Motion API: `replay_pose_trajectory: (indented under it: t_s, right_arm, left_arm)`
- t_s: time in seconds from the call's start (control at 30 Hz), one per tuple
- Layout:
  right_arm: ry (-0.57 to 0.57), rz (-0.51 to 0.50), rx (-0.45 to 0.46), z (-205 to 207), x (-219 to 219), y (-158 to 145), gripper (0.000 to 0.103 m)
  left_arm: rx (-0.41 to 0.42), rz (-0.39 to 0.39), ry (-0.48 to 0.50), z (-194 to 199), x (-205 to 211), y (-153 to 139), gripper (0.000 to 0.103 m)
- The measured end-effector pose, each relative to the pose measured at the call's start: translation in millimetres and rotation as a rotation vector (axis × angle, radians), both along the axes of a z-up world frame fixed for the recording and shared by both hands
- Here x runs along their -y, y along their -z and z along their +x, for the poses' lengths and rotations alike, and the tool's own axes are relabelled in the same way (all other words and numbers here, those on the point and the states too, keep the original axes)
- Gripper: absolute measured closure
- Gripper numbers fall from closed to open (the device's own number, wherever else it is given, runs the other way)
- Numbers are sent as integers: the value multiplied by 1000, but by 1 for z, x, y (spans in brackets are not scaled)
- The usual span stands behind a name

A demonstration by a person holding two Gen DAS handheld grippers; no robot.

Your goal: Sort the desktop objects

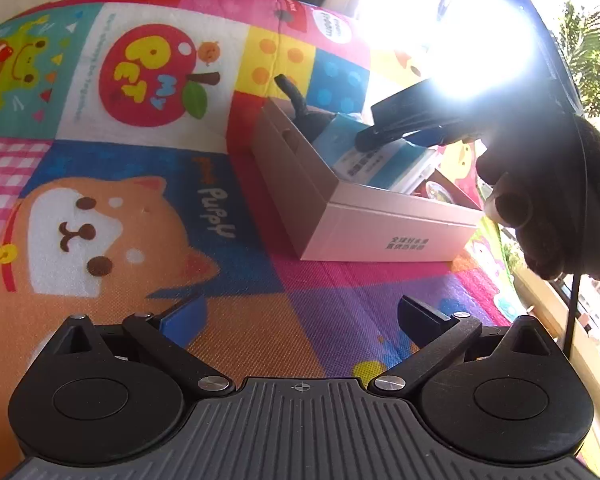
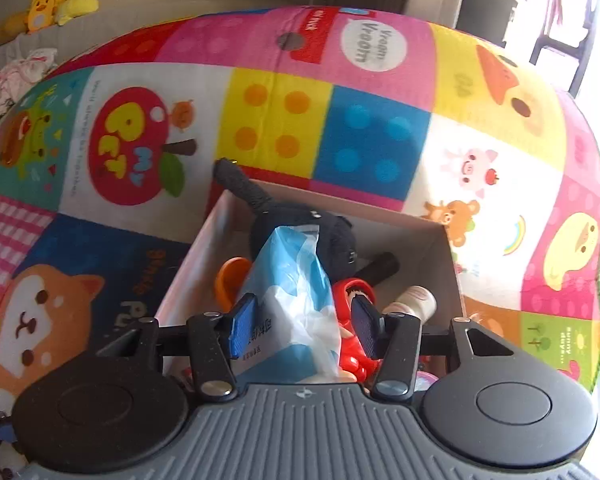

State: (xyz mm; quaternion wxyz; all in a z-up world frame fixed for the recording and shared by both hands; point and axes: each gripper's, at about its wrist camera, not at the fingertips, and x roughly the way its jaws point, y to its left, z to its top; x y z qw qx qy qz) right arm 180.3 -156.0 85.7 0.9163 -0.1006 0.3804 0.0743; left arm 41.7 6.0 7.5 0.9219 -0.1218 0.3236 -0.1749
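From my left wrist view, the box [image 1: 384, 236] sits on the play mat [image 1: 140, 208], ahead and to the right of my left gripper [image 1: 300, 316]. My right gripper [image 2: 300, 326] hangs over the box's [image 2: 440, 248] near end, with the tissue pack [image 2: 288, 300] lying between its fingers (whether they touch it, I cannot tell). Inside, a plush toy [image 2: 300, 224] lies behind the pack, its tail [image 2: 240, 184] poking over the far wall. A toy figure [image 2: 352, 320] is just right of the pack, and a small bottle [image 2: 414, 300] right of that.

Open cardboard box [image 2: 440, 248] sitting just ahead of the right gripper [image 2: 300, 326]; blue tissue pack [image 2: 288, 300] lying tilted between its fingers, black plush [image 2: 296, 224] lying beyond it, red toy [image 2: 352, 320] resting beside it.
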Motion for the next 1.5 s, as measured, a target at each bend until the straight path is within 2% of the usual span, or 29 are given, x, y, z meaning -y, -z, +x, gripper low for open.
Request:
replay_pose_trajectory:
  t_s: [0.17,0.23,0.27,0.37,0.43,0.47,0.57,0.73,0.97,1.2,1.3,1.4,1.5]
  right_arm:
    - [59,75,4,3,19,-4,52]
    - [58,102,-37,3,15,0,63]
    - [49,121,-63,1,12,2,66]
    - [-9,172,-56,-9,0,-5,67]
    - [0,234,-78,-5,2,-10,67]
    - [16,231,-83,-2,3,-9,72]
    - [82,167,-75,8,10,3,72]
    - [82,252,-92,0,34,4,71]
    - [168,245,31,-17,78,-21,71]
    - [150,191,-2,-33,89,2,71]
    - [174,247,-11,-36,95,5,71]
    - [160,308,26,-50,96,-1,71]
    - [115,296,66,-69,87,-8,69]
  left_arm:
    - [1,3,1,0,0,0,0]
    - [1,4,4,0,-1,1,0]
    - [0,5,4,0,-1,1,0]
    - [0,5,4,0,-1,1,0]
    - [0,6,4,0,-1,1,0]
    - [0,6,4,0,-1,0,0]
    - [0,5,4,0,-1,0,0]
    - [0,6,4,0,-1,0,0]
    - [0,6,4,0,-1,0,0]
    - [0,4,5,1,-2,0,0]
    - [-1,-5,5,2,-2,1,0]
    - [-1,-9,3,2,-1,2,0]
    - [1,-2,0,2,0,3,0]
